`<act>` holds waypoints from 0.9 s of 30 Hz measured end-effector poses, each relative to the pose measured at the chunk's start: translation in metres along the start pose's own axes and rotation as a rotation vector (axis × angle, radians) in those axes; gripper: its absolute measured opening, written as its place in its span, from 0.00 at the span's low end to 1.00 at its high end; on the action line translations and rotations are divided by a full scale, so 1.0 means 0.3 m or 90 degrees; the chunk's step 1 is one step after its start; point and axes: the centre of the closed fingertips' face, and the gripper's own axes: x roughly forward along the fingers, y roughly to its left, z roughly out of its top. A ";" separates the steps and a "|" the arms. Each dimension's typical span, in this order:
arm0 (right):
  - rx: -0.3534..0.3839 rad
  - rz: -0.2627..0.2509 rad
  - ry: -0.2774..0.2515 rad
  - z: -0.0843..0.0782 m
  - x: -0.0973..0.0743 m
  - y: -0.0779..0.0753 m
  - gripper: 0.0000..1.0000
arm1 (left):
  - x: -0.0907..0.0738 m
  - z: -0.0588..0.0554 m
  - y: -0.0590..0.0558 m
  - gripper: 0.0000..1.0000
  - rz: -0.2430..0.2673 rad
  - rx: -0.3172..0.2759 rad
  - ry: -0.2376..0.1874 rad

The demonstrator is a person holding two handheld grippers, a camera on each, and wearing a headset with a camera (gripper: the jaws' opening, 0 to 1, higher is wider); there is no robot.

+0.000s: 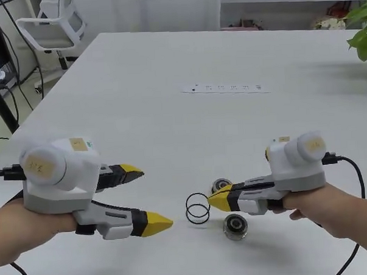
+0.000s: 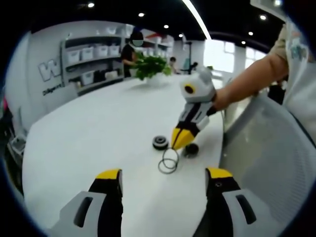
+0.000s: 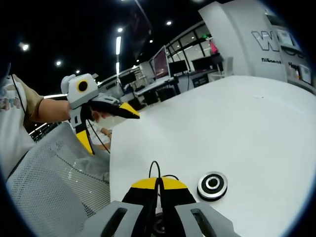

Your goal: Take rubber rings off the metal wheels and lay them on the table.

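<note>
The bench (image 1: 170, 114) is smooth, matt off-white with a faint sheen. The rubber rings (image 1: 197, 209) are thin and matt black. The metal wheels (image 1: 236, 225) have bright, glossy silver rims around dark centres. The left tool (image 1: 151, 197) and right tool (image 1: 213, 200) are smooth plastic: grey-white shells, black sections, yellow tips. The chair back (image 3: 54, 182) is grey woven mesh.

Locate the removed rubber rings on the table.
In the head view, the rubber rings lie low centre on the table, at the shut fingers of the right gripper, between the left gripper and the two metal wheels.
</note>
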 end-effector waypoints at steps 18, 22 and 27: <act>0.015 -0.021 0.045 -0.050 0.048 -0.041 0.00 | -0.001 -0.023 0.015 0.69 0.003 -0.008 0.009; 0.007 -0.029 0.051 -0.054 0.051 -0.052 0.00 | 0.001 -0.030 0.015 0.69 0.001 -0.008 0.014; -0.001 -0.031 0.060 -0.067 0.053 -0.052 0.02 | 0.004 -0.033 0.016 0.69 -0.001 -0.007 0.019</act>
